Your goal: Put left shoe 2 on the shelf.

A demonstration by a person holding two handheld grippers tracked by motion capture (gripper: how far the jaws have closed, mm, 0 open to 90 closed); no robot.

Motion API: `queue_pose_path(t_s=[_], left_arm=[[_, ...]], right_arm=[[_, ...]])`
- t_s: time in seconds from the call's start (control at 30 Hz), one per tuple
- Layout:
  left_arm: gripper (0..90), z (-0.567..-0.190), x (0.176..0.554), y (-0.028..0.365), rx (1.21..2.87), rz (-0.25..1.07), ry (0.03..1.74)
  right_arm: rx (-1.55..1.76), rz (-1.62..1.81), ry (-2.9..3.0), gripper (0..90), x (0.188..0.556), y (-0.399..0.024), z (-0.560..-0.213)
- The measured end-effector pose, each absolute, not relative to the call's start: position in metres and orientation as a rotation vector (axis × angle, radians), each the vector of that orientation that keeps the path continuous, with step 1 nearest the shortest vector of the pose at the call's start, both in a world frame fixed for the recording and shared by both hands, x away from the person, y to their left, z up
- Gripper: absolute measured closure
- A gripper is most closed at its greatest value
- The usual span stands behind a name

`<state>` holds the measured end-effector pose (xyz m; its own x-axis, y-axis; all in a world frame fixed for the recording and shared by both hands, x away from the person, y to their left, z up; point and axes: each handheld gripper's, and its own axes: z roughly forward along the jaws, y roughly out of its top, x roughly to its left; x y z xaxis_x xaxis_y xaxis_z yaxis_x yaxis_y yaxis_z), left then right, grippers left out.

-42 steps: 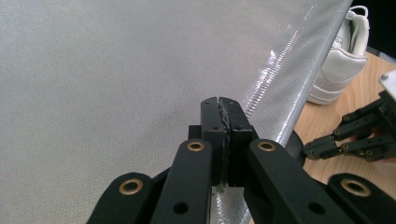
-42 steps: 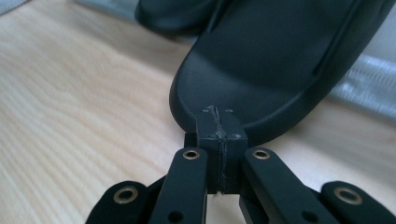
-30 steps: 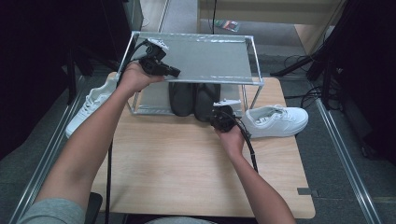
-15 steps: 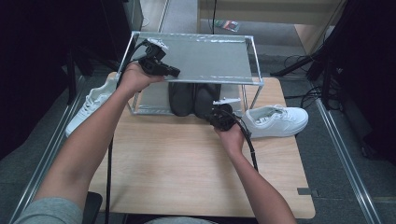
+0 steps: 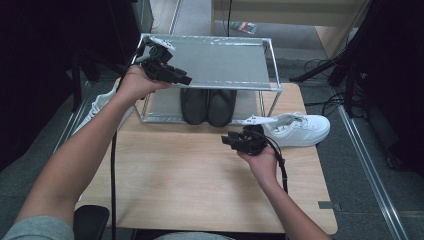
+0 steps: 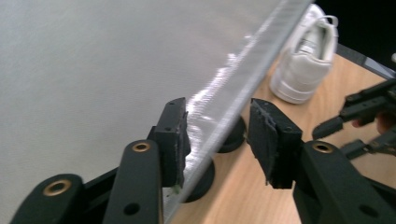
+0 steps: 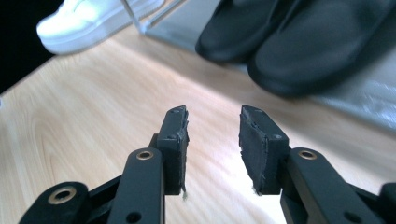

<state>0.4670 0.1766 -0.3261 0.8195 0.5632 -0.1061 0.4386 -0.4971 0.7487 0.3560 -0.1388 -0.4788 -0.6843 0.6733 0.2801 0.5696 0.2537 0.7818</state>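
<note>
Your left gripper (image 5: 186, 80) has just opened, jaws straddling the silver metal rack's (image 6: 243, 88) shelf edge without gripping; your right gripper (image 5: 226, 140) has just opened, empty, near the black slippers (image 7: 299, 42).

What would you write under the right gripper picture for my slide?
The right gripper, jaws open and empty, faces a pair of black shoes on the rack's lower shelf.

We see the right gripper (image 5: 231, 140) drawn back from the black shoes (image 5: 208, 106) toward the tabletop's middle, its jaws just opened and empty. The left gripper (image 5: 181, 78) has just opened too, straddling the rack's (image 5: 225, 60) front edge.
</note>
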Motion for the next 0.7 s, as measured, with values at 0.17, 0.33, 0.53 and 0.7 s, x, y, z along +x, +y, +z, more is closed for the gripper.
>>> queue_pose_path(t_s=[0.17,0.33,0.53,0.7], left_arm=[[46.7,-0.327,0.445,0.173,2.185,0.197,0.669],[42.8,-0.334,0.431,0.172,2.192,0.185,0.676],[40.6,-0.349,0.412,0.172,2.2,0.148,0.701],[39.9,-0.368,0.394,0.173,2.194,0.12,0.707]], right_arm=[[1.196,1.449,2.389,57.7,0.346,-0.154,-0.479],[1.167,1.485,2.374,52.0,0.339,-0.163,-0.474],[1.105,1.479,2.418,46.0,0.323,-0.171,-0.473],[1.11,1.496,2.418,45.4,0.313,-0.178,-0.47]])
